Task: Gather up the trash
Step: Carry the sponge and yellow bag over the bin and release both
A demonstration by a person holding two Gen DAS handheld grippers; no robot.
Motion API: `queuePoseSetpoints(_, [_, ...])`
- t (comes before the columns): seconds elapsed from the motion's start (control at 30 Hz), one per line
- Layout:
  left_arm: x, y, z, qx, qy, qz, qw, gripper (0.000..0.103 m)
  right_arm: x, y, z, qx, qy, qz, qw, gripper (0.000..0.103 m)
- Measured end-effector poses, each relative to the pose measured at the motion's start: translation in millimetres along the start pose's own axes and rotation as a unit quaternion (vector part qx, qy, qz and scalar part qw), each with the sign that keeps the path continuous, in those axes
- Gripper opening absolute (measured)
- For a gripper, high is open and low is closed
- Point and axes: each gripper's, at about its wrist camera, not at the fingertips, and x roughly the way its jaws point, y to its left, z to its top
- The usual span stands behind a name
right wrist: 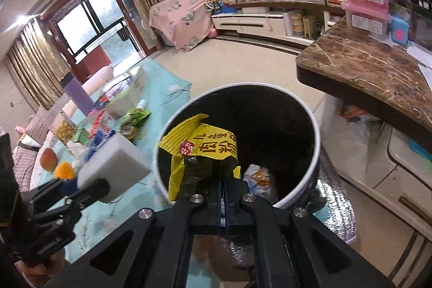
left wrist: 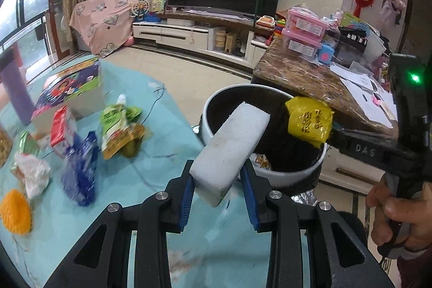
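Above, left claw clamps a white foam block between its blue pads, holding it at the near rim of the bin. Right claw, jaws fully closed, pinches a yellow wrapper over the bin's open mouth. More wrappers lie inside the bin. Other litter, including a green pouch, lies on the turquoise worktop beside it.

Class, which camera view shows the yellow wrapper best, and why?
The right wrist view: the yellow wrapper sits large and central, pinched in the right claw over the bin. The left wrist view shows it smaller, at the side.
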Motion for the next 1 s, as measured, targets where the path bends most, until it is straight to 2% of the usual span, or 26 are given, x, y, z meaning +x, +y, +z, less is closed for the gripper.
queuePoseSetpoints(0.43, [50.9,-21.3,33.9,0.012,0.022,0.000,0.9997,0.033,24.2,-24.3,16.6,0.009,0.032,-0.016,0.999,0.001])
queuePoseSetpoints(0.57, [61.7,-23.9,38.9,0.015,0.028,0.001,0.9995,0.034,27.7,-29.8,18.8,0.013,0.038,-0.017,0.999,0.006])
queuePoseSetpoints(0.77, [70.0,-28.0,41.9,0.018,0.032,0.000,0.9993,0.041,27.3,-32.6,22.3,0.012,0.042,-0.024,0.999,0.007])
queuePoseSetpoints(0.83, [69.4,-28.5,40.1,0.022,0.031,0.004,0.9993,0.047,25.7,-33.7,22.6,0.015,0.042,-0.024,0.999,0.007])
queuePoseSetpoints(0.9, [67.1,-27.9,36.8,0.019,0.029,0.003,0.9994,0.051,23.2,-34.2,22.8,0.018,0.039,-0.026,0.999,0.010])
queuePoseSetpoints(0.97, [63.0,-26.7,32.4,0.015,0.027,-0.001,0.9995,0.051,21.0,-35.3,22.6,0.024,0.038,-0.024,0.999,0.023])
queuePoseSetpoints(1.0, [60.2,-25.6,29.9,0.014,0.025,-0.002,0.9996,0.051,20.1,-35.3,22.4,0.025,0.036,-0.021,0.999,0.025])
